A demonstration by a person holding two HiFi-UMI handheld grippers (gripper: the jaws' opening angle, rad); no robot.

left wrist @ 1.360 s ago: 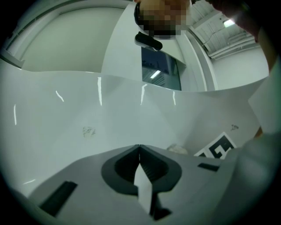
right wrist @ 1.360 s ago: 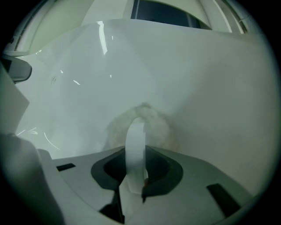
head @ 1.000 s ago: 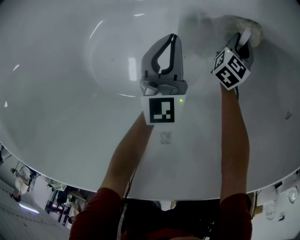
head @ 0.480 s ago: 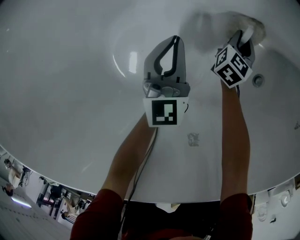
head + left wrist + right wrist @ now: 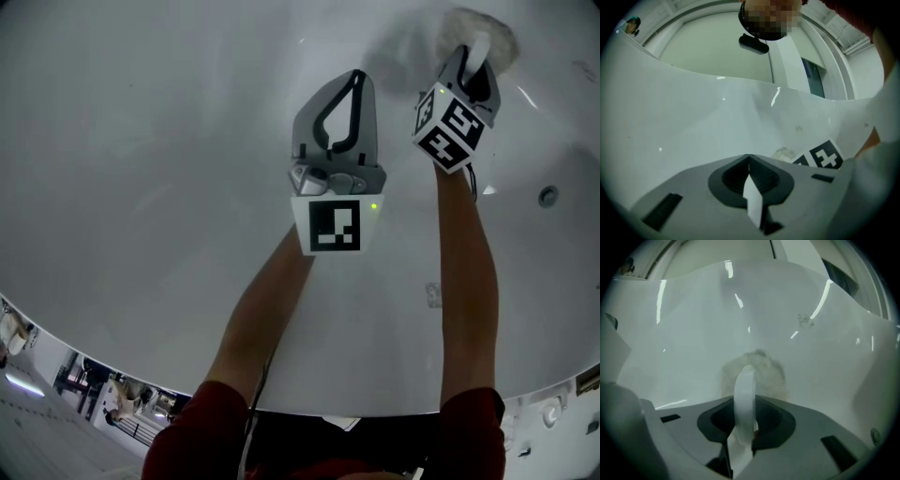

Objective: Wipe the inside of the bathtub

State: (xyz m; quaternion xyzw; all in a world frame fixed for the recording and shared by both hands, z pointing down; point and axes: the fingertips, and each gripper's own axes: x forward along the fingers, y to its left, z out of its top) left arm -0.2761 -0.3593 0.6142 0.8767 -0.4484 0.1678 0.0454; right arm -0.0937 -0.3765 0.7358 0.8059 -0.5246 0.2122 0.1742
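While the right gripper (image 5: 473, 58), clamped on the white loop handle (image 5: 744, 390) of a fluffy pale scrub pad (image 5: 480, 33), presses it to the glossy white bathtub (image 5: 141, 169) wall straight ahead — handle in line with the jaws — the left gripper (image 5: 351, 82), closed on nothing, hovers nearby, farther from the pad.

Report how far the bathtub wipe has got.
Done: nothing I can measure; the bathtub wall looks glossy all over. In hand: the right gripper is shut on a fluffy pad by its white handle, pad against the wall. The left gripper is shut, empty. Left: at least a small mark beside the right forearm.
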